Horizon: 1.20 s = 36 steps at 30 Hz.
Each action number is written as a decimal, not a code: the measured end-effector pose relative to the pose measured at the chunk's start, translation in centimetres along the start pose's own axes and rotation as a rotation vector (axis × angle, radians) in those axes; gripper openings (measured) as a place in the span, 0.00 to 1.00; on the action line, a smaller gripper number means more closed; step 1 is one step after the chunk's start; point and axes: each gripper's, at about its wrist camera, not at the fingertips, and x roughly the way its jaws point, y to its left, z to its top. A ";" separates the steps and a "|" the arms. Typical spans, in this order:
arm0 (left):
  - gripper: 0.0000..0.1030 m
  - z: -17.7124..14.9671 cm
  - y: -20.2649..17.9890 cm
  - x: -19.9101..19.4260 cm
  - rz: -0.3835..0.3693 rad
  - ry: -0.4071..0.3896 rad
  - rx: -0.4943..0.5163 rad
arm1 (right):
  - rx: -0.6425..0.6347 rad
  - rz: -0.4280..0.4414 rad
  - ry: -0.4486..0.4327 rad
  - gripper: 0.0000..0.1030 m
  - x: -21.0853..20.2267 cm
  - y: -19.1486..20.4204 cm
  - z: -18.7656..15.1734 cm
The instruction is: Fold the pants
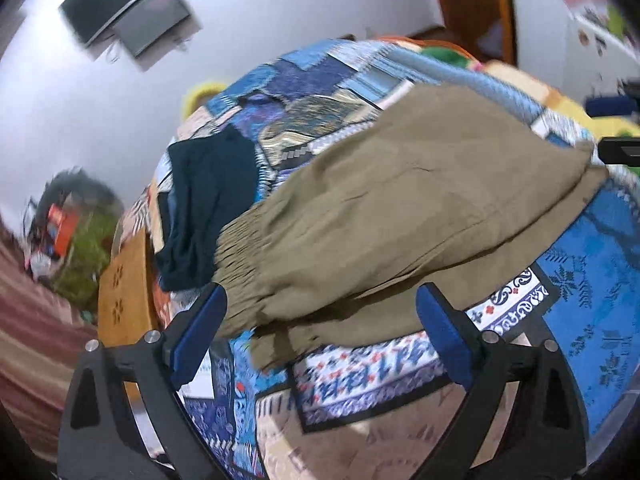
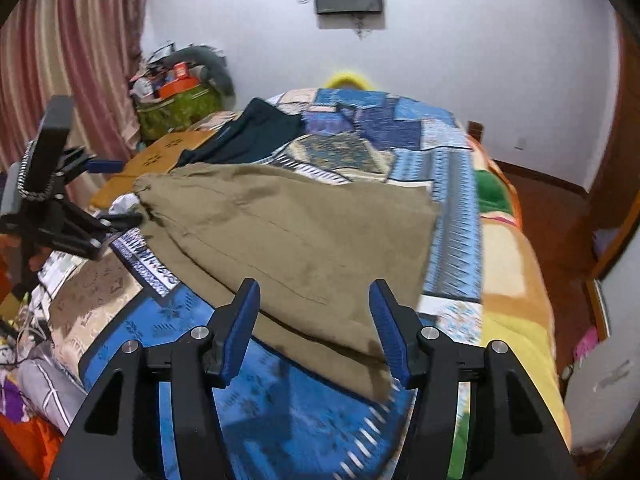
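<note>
Olive-khaki pants [image 1: 400, 216] lie folded over on the patchwork bedspread [image 1: 592, 280], elastic waistband at the left in the left wrist view. My left gripper [image 1: 320, 304] is open, its blue pads either side of the waistband corner, just above the cloth. In the right wrist view the pants [image 2: 288, 240] spread across the bed, leg hems nearest. My right gripper [image 2: 314, 300] is open over the hem end, holding nothing. The left gripper also shows in the right wrist view [image 2: 116, 192] at the waistband, far left.
A dark teal garment [image 2: 256, 132] lies beyond the pants on the bedspread [image 2: 280, 408]. An orange-brown cushion [image 2: 160, 152] sits at the bed's left edge. Cluttered bags [image 2: 180, 100] stand by the curtain [image 2: 72, 60]. A yellow-orange blanket [image 2: 516, 280] covers the right side.
</note>
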 end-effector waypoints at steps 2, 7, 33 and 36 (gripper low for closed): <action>0.93 0.4 -1.0 0.5 0.007 -0.004 0.049 | -0.020 0.022 0.019 0.51 1.2 0.7 0.2; 0.91 1.9 -1.8 0.7 -0.015 -0.035 0.100 | -0.070 0.078 0.057 0.51 3.6 2.6 0.5; 0.13 2.8 -1.3 -2.6 -0.182 -0.073 0.025 | -0.221 0.052 -0.005 0.07 1.4 4.2 2.7; 0.13 2.0 -2.1 -2.2 -0.193 -0.053 0.027 | -0.193 0.066 0.017 0.07 1.8 4.0 1.7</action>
